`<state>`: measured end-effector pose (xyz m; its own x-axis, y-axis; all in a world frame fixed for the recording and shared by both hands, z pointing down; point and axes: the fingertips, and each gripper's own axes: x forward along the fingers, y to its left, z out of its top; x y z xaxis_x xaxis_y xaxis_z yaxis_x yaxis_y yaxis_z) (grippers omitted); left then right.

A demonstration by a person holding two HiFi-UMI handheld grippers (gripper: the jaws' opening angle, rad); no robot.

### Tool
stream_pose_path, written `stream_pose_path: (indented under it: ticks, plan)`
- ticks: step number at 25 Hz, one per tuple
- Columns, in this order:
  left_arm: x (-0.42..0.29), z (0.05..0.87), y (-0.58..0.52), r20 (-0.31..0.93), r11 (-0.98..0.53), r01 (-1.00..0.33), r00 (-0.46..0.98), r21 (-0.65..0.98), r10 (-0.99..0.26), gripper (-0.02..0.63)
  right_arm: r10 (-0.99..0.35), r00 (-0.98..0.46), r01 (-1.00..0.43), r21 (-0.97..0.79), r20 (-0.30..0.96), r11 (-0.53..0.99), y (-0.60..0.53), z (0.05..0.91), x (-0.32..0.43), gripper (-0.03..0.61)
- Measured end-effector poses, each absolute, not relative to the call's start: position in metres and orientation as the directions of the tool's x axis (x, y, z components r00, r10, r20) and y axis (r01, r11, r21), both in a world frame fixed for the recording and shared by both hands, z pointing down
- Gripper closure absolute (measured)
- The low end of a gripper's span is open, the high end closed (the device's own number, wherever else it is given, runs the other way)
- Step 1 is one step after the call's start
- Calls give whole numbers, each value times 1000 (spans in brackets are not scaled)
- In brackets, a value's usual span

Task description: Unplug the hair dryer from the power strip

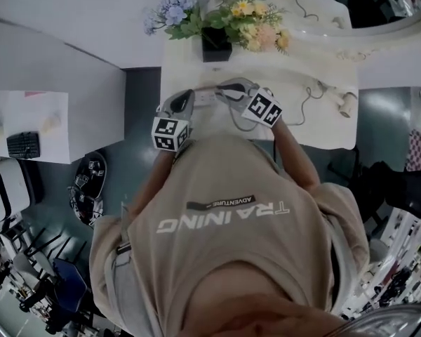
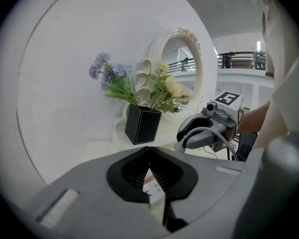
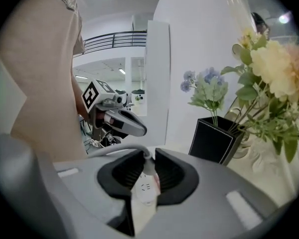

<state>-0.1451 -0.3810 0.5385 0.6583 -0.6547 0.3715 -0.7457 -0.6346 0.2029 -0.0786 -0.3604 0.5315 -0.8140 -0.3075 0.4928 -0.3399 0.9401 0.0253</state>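
The white power strip [image 1: 205,97] lies on the white table [image 1: 316,58] between my two grippers. My left gripper [image 1: 184,101] is shut on one end of the power strip [image 2: 153,187], which shows between its dark pads. My right gripper [image 1: 229,90] is shut on the white plug [image 3: 148,166] that sits in the power strip [image 3: 143,193]. The plug's cord [image 3: 117,152] curves off to the left. The white hair dryer [image 1: 346,104] lies at the table's right end, its cord [image 1: 306,108] trailing back toward the strip. Each gripper sees the other: the right gripper [image 2: 209,129], the left gripper [image 3: 117,118].
A black square vase [image 1: 216,47] of flowers [image 1: 247,21] stands just behind the strip. An oval mirror [image 1: 379,9] leans at the back right. The table's near edge is against the person's body. A keyboard [image 1: 23,144] sits on a side desk at the left.
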Motion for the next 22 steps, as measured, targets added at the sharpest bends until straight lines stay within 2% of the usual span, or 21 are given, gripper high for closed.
stream_pose_path:
  ticks: [8,22]
  plan:
    - [-149,518,-382,333,-638,-748,658,182,-676,612,-378,-804,-400,53,458,915,-362,519,-73,505]
    - [-154,513,-383,346,-635,-749,655,187,-671,611,-316,-819,-349,20,479,937,-367,521,-81,505]
